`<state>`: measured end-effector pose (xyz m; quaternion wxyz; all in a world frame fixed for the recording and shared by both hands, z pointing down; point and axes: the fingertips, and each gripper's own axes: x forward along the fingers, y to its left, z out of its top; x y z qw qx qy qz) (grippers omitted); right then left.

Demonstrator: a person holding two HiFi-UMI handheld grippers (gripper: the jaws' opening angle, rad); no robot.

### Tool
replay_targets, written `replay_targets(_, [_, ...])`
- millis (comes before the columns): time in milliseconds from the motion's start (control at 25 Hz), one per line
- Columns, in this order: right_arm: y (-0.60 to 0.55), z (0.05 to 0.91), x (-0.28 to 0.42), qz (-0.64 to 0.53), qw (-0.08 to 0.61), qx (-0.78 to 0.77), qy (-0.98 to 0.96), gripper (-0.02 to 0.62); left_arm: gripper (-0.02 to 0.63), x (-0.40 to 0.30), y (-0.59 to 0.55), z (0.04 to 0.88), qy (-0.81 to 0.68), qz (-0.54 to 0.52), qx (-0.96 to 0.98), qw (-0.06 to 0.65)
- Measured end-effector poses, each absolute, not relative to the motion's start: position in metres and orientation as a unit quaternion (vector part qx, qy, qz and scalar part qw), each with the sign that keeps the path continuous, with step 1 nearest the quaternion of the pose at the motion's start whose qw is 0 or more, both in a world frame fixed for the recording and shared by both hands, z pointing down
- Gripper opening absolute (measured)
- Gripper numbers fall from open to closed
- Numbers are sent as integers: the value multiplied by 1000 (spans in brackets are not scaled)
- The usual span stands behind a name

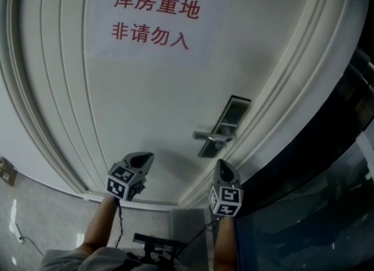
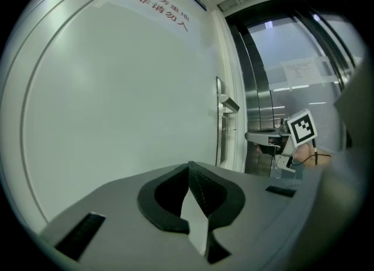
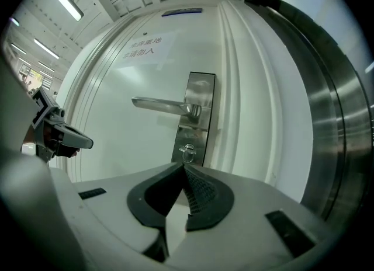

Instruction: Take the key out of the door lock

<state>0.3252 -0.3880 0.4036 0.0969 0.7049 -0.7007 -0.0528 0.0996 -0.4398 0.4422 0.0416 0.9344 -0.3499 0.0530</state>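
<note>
The white door (image 1: 140,100) carries a steel lock plate (image 3: 196,117) with a lever handle (image 3: 160,106). A small silver key (image 3: 187,150) sticks out of the keyhole below the handle, just beyond my right gripper (image 3: 183,166), which is shut on nothing and points straight at it. In the head view the lock plate (image 1: 225,125) lies up and ahead of the right gripper (image 1: 224,169). My left gripper (image 2: 189,166) is shut and empty too, held left of the lock and facing the bare door panel; it also shows in the head view (image 1: 142,159).
A paper sign with red characters (image 1: 155,18) hangs high on the door. Moulded door frame (image 3: 245,106) borders the lock side, with a steel and glass wall (image 3: 345,124) right of it. A grey floor and wall corner (image 1: 35,205) lie at lower left.
</note>
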Motion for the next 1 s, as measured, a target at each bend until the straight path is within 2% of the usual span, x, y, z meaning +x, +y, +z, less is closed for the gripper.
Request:
replay_targets(160, [-396,399,325,-63,104,702,-702,12,-8,99,-445,442,-354,51,933,44])
replay_targets(440, [-401,391,321,-112,164,700,-686,12,-8,96,-451,443,-359,52,931,47])
replay_targets(800, [-406,388,320,-288,360,667,-586,12,-8,95,-453,444,-360,49,930,48])
replay_targets(1000, [-407,391,319,-357,426,634,-537,12,-8,93,-453,445,-363,45,929,50])
